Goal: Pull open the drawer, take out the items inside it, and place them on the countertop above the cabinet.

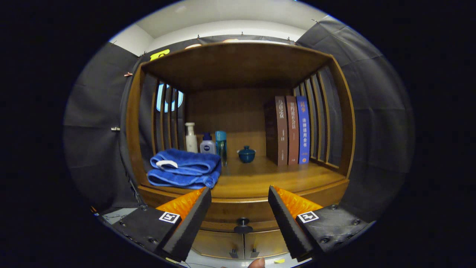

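Tongs (pixel 240 208) hang released, fingers spread, with the drawer knob (pixel 243 224) between them at 6 o'clock; folded towel (pixel 183 168) lies beyond at 10 o'clock.

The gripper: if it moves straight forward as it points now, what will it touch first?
Probably the drawer knob, which sits between the open fingers of the gripper and just ahead, on the closed drawer front. Depth is hard to judge here.
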A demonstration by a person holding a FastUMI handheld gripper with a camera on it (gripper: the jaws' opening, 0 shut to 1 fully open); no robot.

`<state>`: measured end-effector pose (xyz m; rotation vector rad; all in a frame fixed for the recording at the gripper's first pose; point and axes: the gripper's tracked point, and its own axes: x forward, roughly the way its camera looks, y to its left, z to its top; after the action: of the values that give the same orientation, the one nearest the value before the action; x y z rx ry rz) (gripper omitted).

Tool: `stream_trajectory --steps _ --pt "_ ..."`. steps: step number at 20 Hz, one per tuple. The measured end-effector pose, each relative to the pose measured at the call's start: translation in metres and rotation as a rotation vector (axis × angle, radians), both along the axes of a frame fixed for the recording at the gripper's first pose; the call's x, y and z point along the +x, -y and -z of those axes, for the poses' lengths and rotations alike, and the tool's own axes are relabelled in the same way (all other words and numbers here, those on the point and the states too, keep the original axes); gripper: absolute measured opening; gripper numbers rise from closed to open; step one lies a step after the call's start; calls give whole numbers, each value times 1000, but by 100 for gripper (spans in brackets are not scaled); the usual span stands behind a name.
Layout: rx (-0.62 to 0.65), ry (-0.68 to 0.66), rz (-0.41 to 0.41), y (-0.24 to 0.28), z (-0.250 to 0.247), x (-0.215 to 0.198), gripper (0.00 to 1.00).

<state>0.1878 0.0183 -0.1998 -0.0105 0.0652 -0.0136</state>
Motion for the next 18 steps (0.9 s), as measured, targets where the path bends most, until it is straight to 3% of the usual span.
stream_trajectory --steps 8,11,14,18 --pt "-41 -112 22 7 91 27 99" --pt "-13 -168 24 6 118 31 93" --pt "33 -191 33 5 126 31 57" --pt "8 -178 54 7 124 30 42"
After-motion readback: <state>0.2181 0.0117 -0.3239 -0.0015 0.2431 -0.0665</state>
